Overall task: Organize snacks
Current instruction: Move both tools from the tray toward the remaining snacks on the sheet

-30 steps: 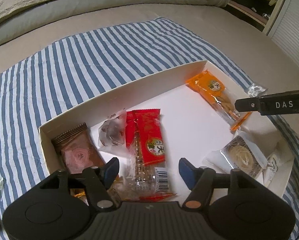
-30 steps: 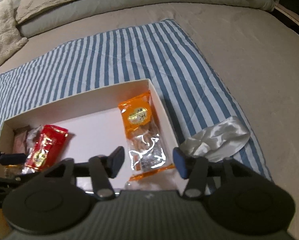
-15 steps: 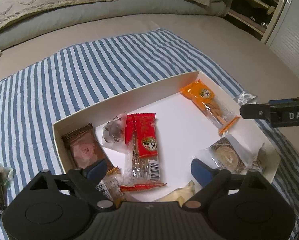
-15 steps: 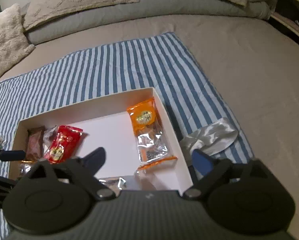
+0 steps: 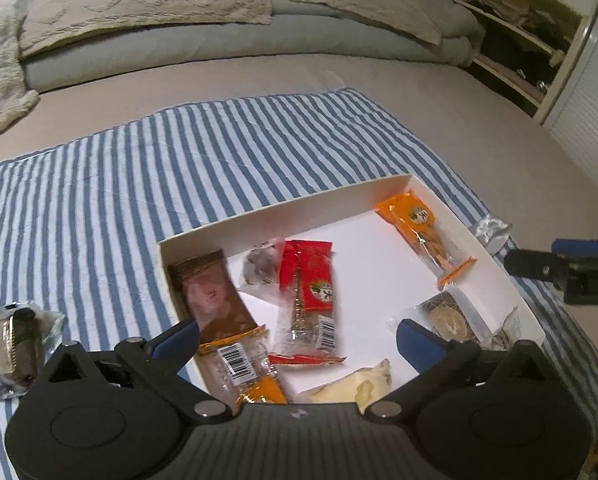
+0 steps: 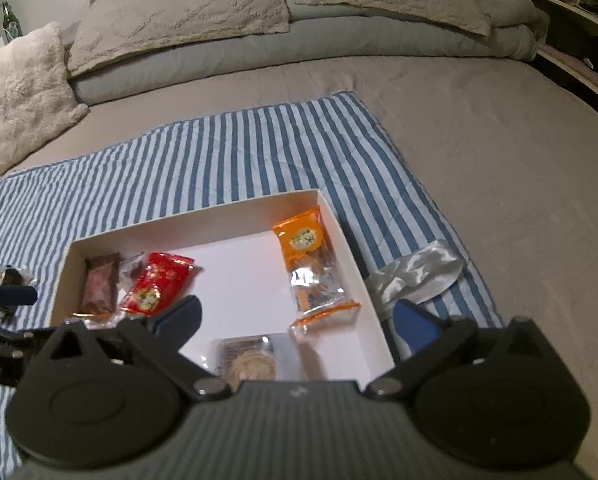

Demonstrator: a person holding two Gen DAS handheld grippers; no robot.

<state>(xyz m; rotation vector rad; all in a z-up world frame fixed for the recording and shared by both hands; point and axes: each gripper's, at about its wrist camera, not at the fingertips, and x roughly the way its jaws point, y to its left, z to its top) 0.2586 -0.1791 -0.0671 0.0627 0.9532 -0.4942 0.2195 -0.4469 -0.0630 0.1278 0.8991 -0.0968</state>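
A white open box [image 5: 283, 212] [image 6: 195, 218] lies on a blue-striped cloth and holds several snacks: a red packet [image 5: 309, 280] [image 6: 157, 282], a brown packet [image 5: 211, 296] [image 6: 99, 284], an orange packet [image 5: 425, 228] [image 6: 309, 256], a round biscuit pack [image 5: 451, 316] [image 6: 253, 362] and a pale yellow snack [image 5: 355, 384]. My left gripper [image 5: 297, 340] is open and empty above the box's near edge. My right gripper [image 6: 295, 320] is open and empty above the box's right near corner.
A dark wrapped snack [image 5: 13, 340] [image 6: 9, 276] lies on the cloth left of the box. A silver wrapper [image 6: 415, 276] [image 5: 493, 230] lies right of it. Pillows [image 6: 179, 12] line the bed's far side. Shelves [image 5: 519, 36] stand at the right.
Both grippers have opened wide and pulled back and up from the box, so more of the bed shows. The snacks in the box have not moved.
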